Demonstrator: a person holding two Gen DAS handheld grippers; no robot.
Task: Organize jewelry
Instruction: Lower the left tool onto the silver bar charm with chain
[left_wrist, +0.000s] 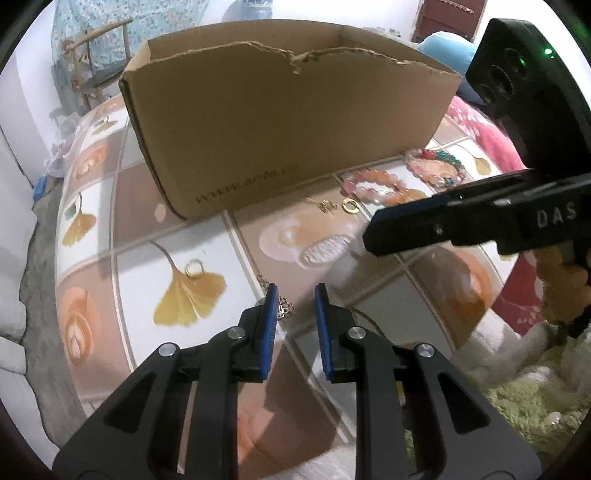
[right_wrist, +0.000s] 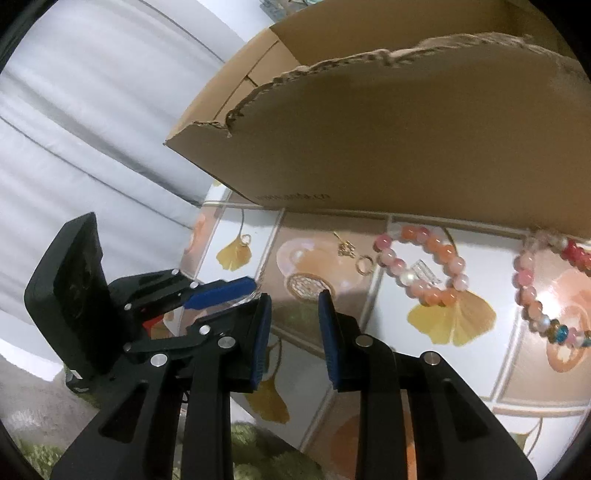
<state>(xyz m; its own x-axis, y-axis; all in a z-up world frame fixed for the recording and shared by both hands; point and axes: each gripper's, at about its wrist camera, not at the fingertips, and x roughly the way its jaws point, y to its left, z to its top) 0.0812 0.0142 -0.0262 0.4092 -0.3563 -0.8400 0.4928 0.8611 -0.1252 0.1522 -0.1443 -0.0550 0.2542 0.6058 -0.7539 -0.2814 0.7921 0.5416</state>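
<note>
Beside the cardboard box (left_wrist: 288, 122), orange bead bracelet (right_wrist: 424, 269) flat, ring-shaped.

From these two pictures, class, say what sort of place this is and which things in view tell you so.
Probably a room in a home, perhaps a bedroom: a table with a ginkgo-leaf cover, a wooden chair by patterned fabric, and a green shaggy rug. Bead bracelets lie beside a cardboard box.
</note>
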